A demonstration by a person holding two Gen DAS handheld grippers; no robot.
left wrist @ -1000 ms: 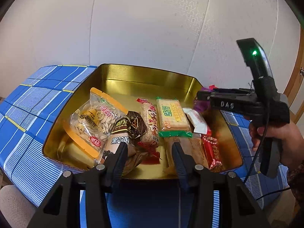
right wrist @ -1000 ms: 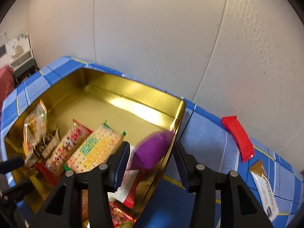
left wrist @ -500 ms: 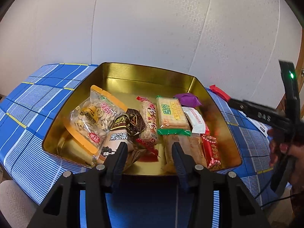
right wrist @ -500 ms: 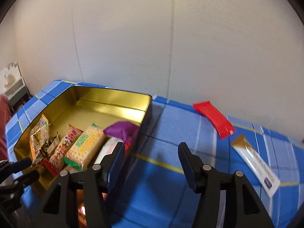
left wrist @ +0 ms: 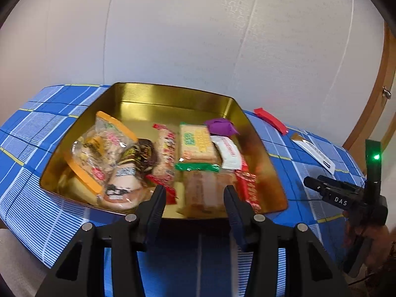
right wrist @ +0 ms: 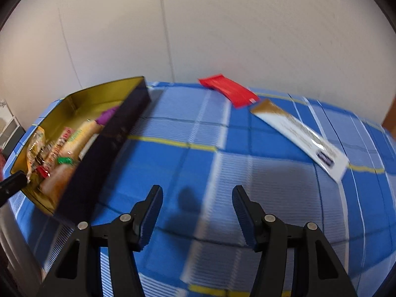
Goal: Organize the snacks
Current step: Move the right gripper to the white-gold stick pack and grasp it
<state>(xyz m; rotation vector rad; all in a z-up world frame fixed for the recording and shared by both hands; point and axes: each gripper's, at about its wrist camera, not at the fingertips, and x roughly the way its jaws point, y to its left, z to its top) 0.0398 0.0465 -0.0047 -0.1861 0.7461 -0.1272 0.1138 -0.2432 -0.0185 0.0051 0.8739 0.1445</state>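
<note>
My right claw [right wrist: 197, 199] gapes empty, jaws just widened, beside the gold tin [right wrist: 112, 138]; beyond lie a red packet [right wrist: 229, 92] and white sachet [right wrist: 300, 137]. My left claw [left wrist: 194, 198] stands half-open, empty, before the tin.

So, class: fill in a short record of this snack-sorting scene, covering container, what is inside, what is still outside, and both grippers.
container: gold tin on blue checked cloth
inside: purple packet, cracker pack, other snacks
outside: red packet, white-and-gold sachet
left gripper: open, empty, at tin's near rim
right gripper: open, empty, over bare cloth
</note>
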